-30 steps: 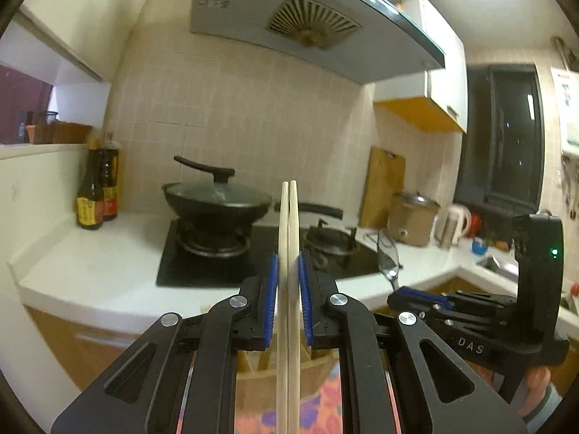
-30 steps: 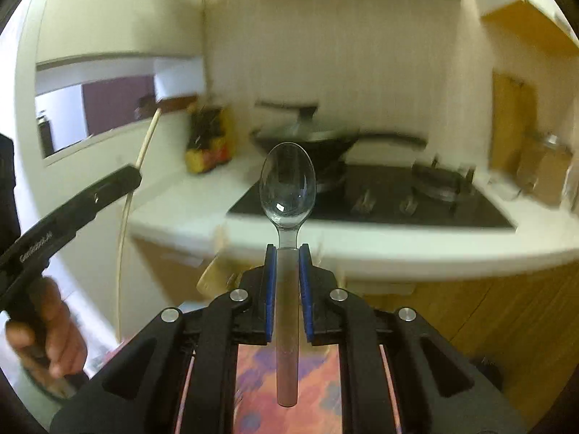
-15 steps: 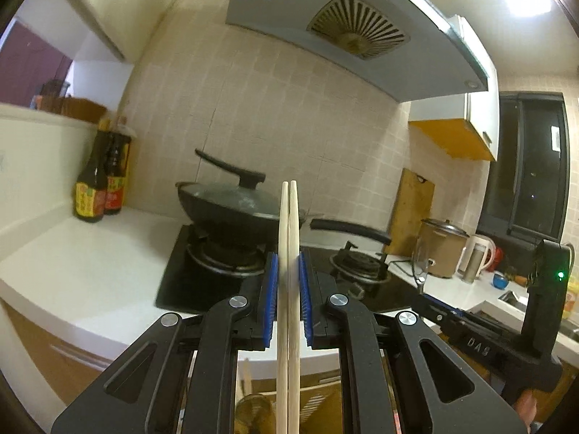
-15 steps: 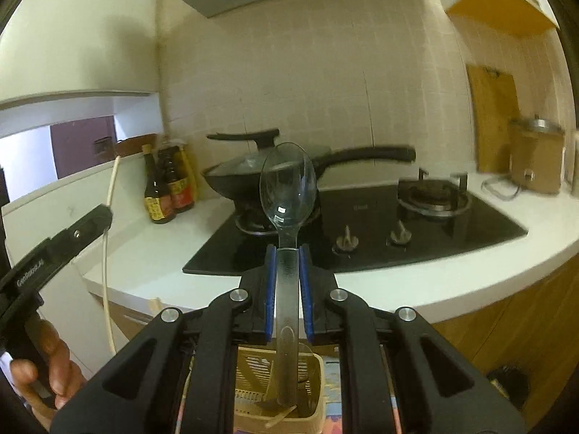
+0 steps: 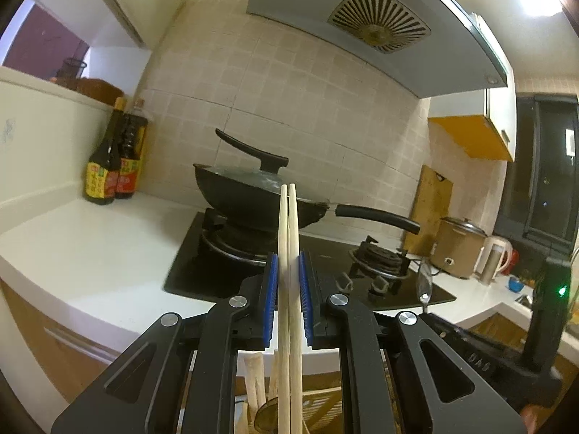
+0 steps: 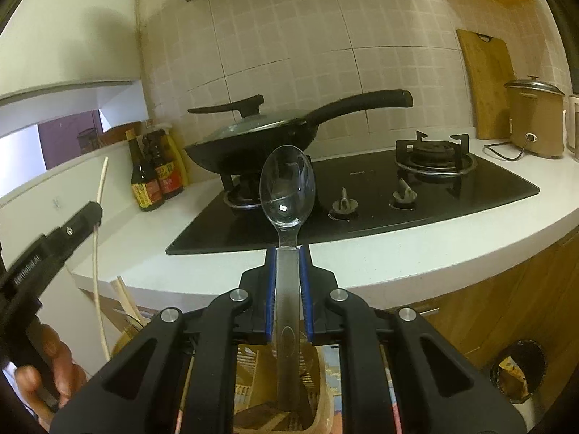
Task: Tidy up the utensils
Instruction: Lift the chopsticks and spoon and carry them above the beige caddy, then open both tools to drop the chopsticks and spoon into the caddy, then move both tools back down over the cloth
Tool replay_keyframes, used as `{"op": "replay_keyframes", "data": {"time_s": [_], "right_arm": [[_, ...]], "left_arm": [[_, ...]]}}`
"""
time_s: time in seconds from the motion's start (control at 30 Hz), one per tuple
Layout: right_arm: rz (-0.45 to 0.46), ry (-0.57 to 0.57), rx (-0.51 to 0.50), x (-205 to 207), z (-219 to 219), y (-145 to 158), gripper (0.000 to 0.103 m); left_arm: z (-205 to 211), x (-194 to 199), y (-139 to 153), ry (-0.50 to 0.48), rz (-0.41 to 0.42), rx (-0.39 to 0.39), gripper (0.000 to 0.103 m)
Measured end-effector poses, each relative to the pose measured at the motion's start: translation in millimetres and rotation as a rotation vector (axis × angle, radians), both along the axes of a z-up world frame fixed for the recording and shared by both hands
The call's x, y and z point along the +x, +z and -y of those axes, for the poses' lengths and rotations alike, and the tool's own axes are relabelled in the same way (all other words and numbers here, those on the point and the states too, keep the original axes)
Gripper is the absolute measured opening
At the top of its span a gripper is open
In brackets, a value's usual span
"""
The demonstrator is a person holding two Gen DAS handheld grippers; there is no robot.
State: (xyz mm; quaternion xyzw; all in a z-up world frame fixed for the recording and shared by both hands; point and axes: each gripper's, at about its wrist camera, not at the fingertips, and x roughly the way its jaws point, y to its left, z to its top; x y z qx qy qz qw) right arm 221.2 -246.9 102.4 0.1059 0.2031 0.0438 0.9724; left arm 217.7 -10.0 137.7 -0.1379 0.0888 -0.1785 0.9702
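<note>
- Left gripper clamped on chopsticks; could miss the basket below if tilted.
- Right gripper clamped on spoon; could snag the basket rim.

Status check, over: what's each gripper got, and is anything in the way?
Left gripper shut on chopsticks. Right gripper shut on spoon. Utensil basket below both. Nothing blocking.

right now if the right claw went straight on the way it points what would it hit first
Probably the counter edge just ahead of the right claw. The spoon it grips leads, with its bowl over the black hob, so that would likely touch first. Depth is unclear.
</note>
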Motion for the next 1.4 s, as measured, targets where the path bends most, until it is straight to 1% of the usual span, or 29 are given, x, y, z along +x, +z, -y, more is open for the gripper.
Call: {"op": "replay_keyframes", "data": {"time_s": [0.1, 0.2, 0.27, 0.4, 0.5, 0.63, 0.7, 0.8, 0.87, 0.93, 1.0, 1.1, 1.17, 1.23, 1.3, 1.33, 1.4], "right_arm": [[0.008, -0.016, -0.011, -1.3, 1.1, 0.7, 0.01], [0.028, -0.043, -0.018, -3.0, 3.3, 2.9, 0.01], [0.042, -0.061, -0.019, -3.7, 5.2, 3.9, 0.01], [0.062, -0.07, -0.032, -2.9, 4.0, 0.9, 0.01], [0.081, -0.061, -0.042, -3.1, 0.3, -3.4, 0.01], [0.095, -0.029, -0.052, -10.7, -4.8, -8.7, 0.011], [0.096, -0.017, -0.047, -16.6, -4.6, -8.9, 0.012], [0.087, 0.005, -0.037, -27.8, -3.3, -6.0, 0.019], [0.082, 0.017, -0.04, -38.9, -3.6, -2.2, 0.019], [0.071, 0.036, -0.027, -52.6, -2.8, 2.0, 0.019], [0.062, 0.044, -0.022, -68.6, -3.1, 6.5, 0.02], [0.049, 0.066, -0.044, -99.7, -9.3, 14.0, 0.022], [0.039, 0.088, -0.06, -121.4, -15.9, 17.0, 0.027], [0.025, 0.099, -0.073, -141.8, -22.8, 18.2, 0.039], [0.009, 0.101, -0.068, -156.6, -27.0, 17.4, 0.042], [-0.008, 0.109, -0.065, -165.0, -30.3, 16.1, 0.042], [-0.038, 0.128, -0.077, -177.3, -38.4, 12.1, 0.042]], "left_arm": [[-4.1, -0.8, 4.0, 0.003, 0.011, 0.0, 0.011], [-7.1, 2.0, 6.8, -0.005, 0.012, -0.018, 0.011], [-6.9, 2.3, 8.3, 0.007, 0.025, -0.022, 0.011], [4.3, -0.5, 1.8, 0.055, 0.056, 0.047, 0.011], [9.7, -4.4, -7.6, 0.078, 0.073, 0.075, 0.011], [9.0, -6.9, -15.9, 0.062, 0.064, 0.077, 0.011], [4.7, -8.7, -19.8, 0.039, 0.05, 0.06, 0.011], [-1.8, -13.0, -24.1, 0.01, 0.026, 0.049, 0.018], [-6.3, -18.5, -24.2, -0.008, 0.009, 0.05, 0.023], [-12.0, -26.2, -23.0, -0.021, -0.008, 0.043, 0.04], [-17.5, -39.5, -19.6, -0.034, -0.025, 0.046, 0.047], [-23.2, -63.3, -15.2, -0.067, -0.054, 0.062, 0.057], [-27.4, -82.3, -13.5, -0.089, -0.065, 0.064, 0.06], [-29.8, -101.3, -12.3, -0.101, -0.079, 0.076, 0.063], [-30.8, -116.4, -11.9, -0.111, -0.089, 0.086, 0.064], [-31.5, -127.0, -12.2, -0.113, -0.097, 0.093, 0.068], [-32.0, -140.4, -14.0, -0.118, -0.112, 0.109, 0.071]]}}
